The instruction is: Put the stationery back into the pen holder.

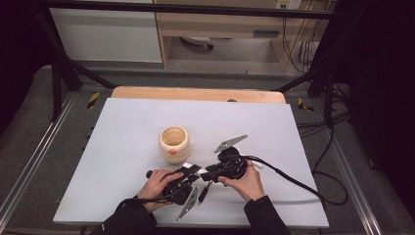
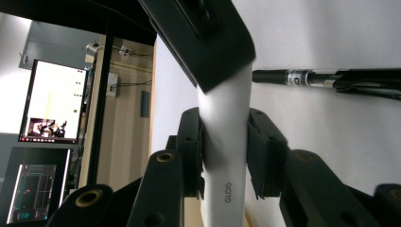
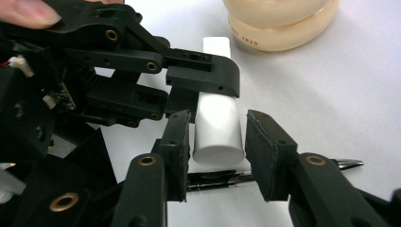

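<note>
While your two grippers meet low in the middle of the high view, a cream cup (image 1: 174, 143) stands just above them on the white table (image 1: 122, 122), and a black pen (image 1: 202, 194) lies between your hands. Your left gripper (image 1: 188, 171) is clamped on a white tube (image 1: 192, 169); in the left gripper view both pads press its sides, the tube (image 2: 224, 156) bearing the word GLOO, with the pen (image 2: 302, 78) at upper right and two lit screens (image 2: 52, 104) at far left, which the high view lacks. In the right gripper view the tube's flat end (image 3: 216, 132) points at you between the right gripper's (image 3: 215, 156) parted jaws; the left pad is at its side, the right pad stands clear. The left gripper (image 3: 198, 75) crosses over the tube from upper left, the cup (image 3: 279, 23) sits at top, and the pen (image 3: 222, 180) lies under the tube.
</note>
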Demonstrator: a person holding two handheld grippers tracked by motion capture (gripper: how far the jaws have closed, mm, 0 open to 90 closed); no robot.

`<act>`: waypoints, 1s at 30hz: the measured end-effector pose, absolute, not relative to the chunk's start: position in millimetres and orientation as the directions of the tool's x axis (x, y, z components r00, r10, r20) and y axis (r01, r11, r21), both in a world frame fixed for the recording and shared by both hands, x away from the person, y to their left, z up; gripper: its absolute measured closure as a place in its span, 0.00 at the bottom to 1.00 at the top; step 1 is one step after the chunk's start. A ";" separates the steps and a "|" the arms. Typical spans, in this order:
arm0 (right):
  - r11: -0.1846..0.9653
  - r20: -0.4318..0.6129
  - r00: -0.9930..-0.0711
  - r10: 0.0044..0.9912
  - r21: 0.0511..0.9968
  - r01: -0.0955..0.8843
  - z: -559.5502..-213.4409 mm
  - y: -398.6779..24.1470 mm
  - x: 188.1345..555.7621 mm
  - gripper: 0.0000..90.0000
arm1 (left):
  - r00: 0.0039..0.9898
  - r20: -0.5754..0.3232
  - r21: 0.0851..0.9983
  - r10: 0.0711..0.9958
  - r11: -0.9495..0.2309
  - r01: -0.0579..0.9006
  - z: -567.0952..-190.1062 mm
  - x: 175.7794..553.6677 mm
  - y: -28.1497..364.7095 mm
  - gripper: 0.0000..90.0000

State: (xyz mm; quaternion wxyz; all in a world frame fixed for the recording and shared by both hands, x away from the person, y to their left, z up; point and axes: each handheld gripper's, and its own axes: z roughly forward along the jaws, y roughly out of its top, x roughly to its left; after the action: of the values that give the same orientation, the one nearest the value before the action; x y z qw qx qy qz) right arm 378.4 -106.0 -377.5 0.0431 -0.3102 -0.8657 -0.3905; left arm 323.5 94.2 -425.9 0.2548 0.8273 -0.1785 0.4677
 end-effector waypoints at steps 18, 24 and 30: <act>0.404 0.205 -0.775 0.598 0.758 0.512 -377.9 -156.0 371.3 0.20 | 0.594 0.804 0.343 0.017 -0.829 -0.441 -425.5 329.7 101.8 0.76; 0.379 0.192 -0.743 0.641 0.763 0.524 -389.3 -171.0 371.9 0.10 | 0.644 0.761 0.412 0.078 -0.825 -0.387 -423.1 332.7 106.8 0.76; 0.366 0.181 -0.715 0.675 0.760 0.537 -400.3 -187.4 369.0 0.06 | 0.706 0.685 0.526 0.180 -0.793 -0.308 -419.4 336.9 114.1 0.76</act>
State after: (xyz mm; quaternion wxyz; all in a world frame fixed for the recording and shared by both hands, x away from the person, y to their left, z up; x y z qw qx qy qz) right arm 369.0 -187.4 -400.3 -0.0809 -0.3684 -0.8225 -0.4257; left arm 336.9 114.1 -419.4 0.3197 0.8666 -0.0371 0.3814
